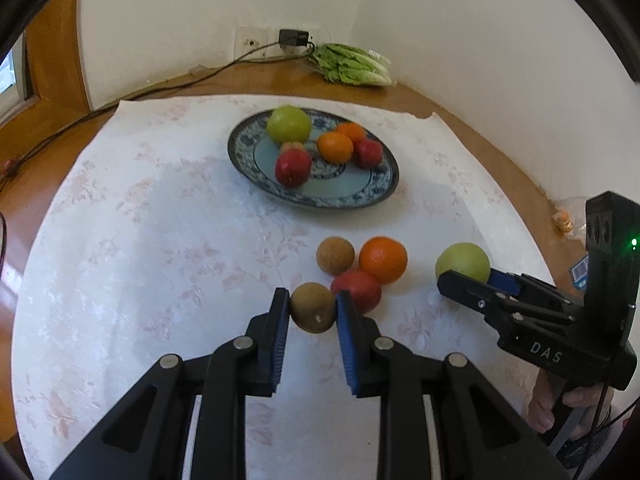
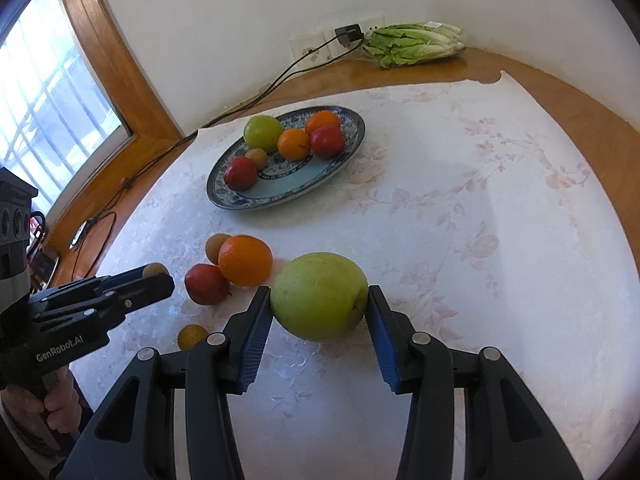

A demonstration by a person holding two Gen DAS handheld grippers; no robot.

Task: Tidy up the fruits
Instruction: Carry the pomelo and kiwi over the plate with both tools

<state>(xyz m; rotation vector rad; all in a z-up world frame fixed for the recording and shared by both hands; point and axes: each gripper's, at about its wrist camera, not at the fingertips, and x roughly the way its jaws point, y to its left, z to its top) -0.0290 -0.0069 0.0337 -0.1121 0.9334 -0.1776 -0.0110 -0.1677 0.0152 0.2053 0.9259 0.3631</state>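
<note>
Both grips set: left gripper (image 1: pixel 313 309) clamped on brown fruit (image 1: pixel 312 307), lower centre; right gripper (image 2: pixel 319 305) clamped on green apple (image 2: pixel 319 296). Next: carry both to plate (image 1: pixel 352 196), upper centre, into bare spots.

Bright daylight, fisheye-warped edges, slight blur.

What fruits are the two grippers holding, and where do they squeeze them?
The left gripper is shut on a small brown fruit, pads on its two sides. The right gripper is shut on a green apple, also by its sides.
</note>
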